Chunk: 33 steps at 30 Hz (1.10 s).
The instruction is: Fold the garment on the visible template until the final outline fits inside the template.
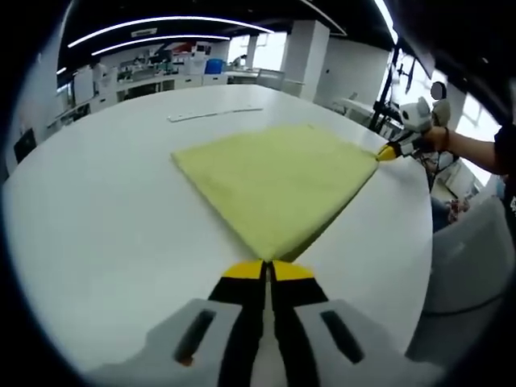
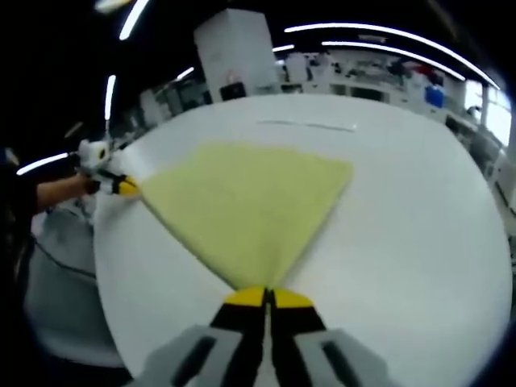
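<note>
Left gripper [image 1: 267,264]: jaws pressed together, pinching the near corner of the garment [image 1: 274,181]. Right gripper [image 2: 266,292]: jaws likewise closed on a corner of the garment [image 2: 246,201]. The garment, a yellow-green cloth, lies flat on the white bench [image 1: 105,234], folded into a rough square, held at two opposite corners. In the left gripper view the right gripper [image 1: 389,152] shows at the cloth's far right corner. A thin white strip [image 1: 214,114] lies on the bench beyond the garment, apart from it.
</note>
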Each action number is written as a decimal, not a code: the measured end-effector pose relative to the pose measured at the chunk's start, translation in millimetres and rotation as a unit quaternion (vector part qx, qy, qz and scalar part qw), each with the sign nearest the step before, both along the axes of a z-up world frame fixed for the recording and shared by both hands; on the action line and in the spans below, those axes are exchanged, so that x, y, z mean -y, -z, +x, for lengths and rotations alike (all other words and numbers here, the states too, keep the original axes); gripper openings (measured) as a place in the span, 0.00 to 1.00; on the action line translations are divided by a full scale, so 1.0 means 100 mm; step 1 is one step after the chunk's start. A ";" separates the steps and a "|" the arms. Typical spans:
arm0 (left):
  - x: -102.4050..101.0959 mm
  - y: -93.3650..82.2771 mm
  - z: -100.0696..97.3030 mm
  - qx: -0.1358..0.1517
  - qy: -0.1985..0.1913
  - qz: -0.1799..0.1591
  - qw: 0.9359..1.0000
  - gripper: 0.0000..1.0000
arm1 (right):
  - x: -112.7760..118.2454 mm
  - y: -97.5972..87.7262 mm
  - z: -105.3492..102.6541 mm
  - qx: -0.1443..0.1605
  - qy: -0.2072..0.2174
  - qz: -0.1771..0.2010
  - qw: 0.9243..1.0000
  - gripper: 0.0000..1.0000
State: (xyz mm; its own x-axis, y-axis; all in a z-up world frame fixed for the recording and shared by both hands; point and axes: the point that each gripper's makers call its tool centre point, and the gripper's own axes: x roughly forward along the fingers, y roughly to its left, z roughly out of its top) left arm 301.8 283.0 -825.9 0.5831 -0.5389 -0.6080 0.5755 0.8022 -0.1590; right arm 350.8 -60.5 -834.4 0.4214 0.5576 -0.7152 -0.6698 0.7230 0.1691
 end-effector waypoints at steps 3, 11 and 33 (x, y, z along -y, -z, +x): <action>-0.01 0.00 -0.01 -0.001 0.000 0.002 1.000 0.00 | -0.01 0.01 -0.02 0.000 -0.004 -0.006 1.000 0.00; 0.01 -0.02 -0.07 -0.002 -0.001 0.002 1.000 0.00 | 0.00 0.00 -0.05 -0.004 -0.007 -0.005 1.000 0.00; 0.01 0.00 -0.13 -0.001 -0.008 0.007 1.000 0.00 | 0.00 -0.01 -0.12 0.001 -0.008 -0.018 1.000 0.00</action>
